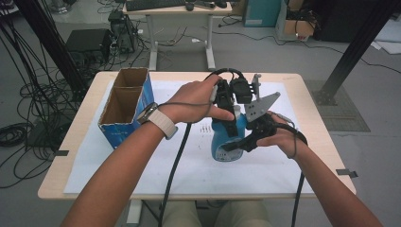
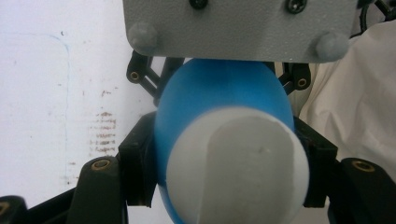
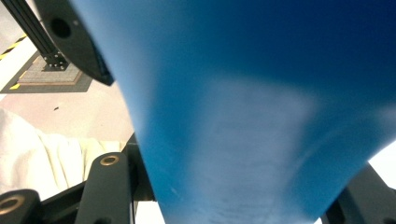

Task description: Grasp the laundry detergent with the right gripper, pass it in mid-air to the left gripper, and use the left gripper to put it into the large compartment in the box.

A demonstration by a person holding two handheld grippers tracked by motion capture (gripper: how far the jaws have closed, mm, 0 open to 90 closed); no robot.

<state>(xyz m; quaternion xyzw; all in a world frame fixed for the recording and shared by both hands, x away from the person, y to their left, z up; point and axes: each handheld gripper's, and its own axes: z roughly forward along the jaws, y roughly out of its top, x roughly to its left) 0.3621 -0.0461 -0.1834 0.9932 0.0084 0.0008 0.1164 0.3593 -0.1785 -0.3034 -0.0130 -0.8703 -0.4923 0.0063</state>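
Observation:
A blue bottle (image 1: 221,141) with a white cap stands on the white sheet in the middle of the table, and both grippers hold it. My left gripper (image 1: 230,124) reaches down from above and is shut on the bottle just below its white cap (image 2: 238,168); in the left gripper view the blue body (image 2: 219,93) sits between the black jaws of the left gripper (image 2: 229,175). My right gripper (image 1: 239,143) comes in from the right and is shut on the blue bottle (image 3: 243,116) lower down, as the right gripper (image 3: 233,198) shows in its own view. Its grey plate (image 1: 260,106) sticks up beside the bottle.
An open cardboard box (image 1: 124,108) with blue sides stands at the table's left. The white sheet (image 1: 198,165) covers most of the wooden table (image 1: 312,142). Black gripper cables (image 1: 175,156) trail toward the front edge. Beyond the table are a desk (image 1: 179,28) and floor cables.

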